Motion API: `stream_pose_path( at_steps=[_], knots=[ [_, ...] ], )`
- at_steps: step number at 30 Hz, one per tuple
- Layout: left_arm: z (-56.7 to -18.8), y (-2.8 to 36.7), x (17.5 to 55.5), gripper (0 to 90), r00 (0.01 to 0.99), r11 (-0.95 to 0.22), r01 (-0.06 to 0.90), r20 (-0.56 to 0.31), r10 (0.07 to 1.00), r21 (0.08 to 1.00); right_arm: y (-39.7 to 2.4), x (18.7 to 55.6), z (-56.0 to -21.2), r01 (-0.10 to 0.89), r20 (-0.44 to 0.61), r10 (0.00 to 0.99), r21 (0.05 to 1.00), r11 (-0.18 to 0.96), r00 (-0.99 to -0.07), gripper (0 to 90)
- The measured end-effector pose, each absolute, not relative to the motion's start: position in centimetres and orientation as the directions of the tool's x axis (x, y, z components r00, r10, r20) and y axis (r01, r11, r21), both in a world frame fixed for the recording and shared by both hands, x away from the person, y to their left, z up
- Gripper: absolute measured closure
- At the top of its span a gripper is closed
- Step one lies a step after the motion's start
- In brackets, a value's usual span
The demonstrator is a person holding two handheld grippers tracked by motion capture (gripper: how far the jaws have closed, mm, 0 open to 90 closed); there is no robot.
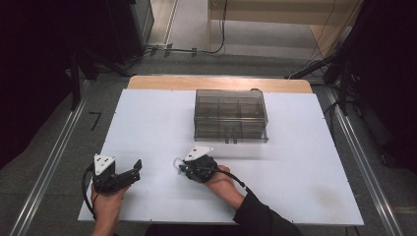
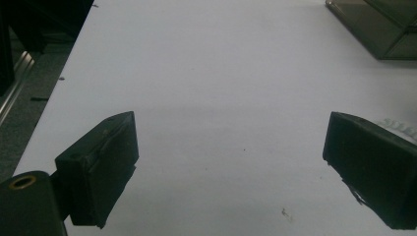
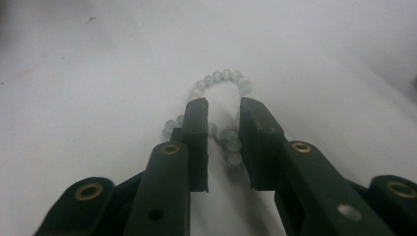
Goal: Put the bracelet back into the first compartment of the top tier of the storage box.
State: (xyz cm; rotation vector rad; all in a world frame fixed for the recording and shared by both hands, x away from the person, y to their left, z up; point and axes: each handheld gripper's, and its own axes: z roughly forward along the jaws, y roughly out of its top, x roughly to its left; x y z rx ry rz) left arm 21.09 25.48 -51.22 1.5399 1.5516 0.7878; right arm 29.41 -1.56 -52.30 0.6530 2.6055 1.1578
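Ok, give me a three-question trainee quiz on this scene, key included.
1. True or false: the left gripper is wide open over bare table.
2. What lies between the right gripper's fingers? A) a bead bracelet B) a screw C) a cable
3. Fill in: the clear compartment box sits toward the table's ___ edge, beyond both grippers.

Key: 1 true. 2 A: the bracelet loops out past the fingers, which straddle it with a gap, not clamped. 3 far.
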Motion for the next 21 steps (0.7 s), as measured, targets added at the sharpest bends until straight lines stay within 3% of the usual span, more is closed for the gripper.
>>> stream_pose_path(
  at_steps=[6, 14, 21],
  knots=[
    [-51.22, 25.62, 21.01, 7.0, 0.054, 0.069, 0.495, -0.11, 0.993, 0.866, -1.39, 29.32, -52.29, 0.299, -0.027, 0.474, 0.743, 0.598, -0.88, 80.2],
    [-51.17, 25.59, 20.85, 7.0, 0.054, 0.067, 0.495, -0.107, 0.993, 0.866, -1.31, 29.29, -52.32, 0.292, -0.035, 0.472, 0.745, 0.599, -0.881, 80.5],
    [-51.25, 25.46, 21.16, 7.0, 0.056, 0.065, 0.499, -0.107, 0.993, 0.864, -1.32, 29.3, -52.34, 0.287, -0.026, 0.457, 0.747, 0.6, -0.889, 69.8]
  ],
)
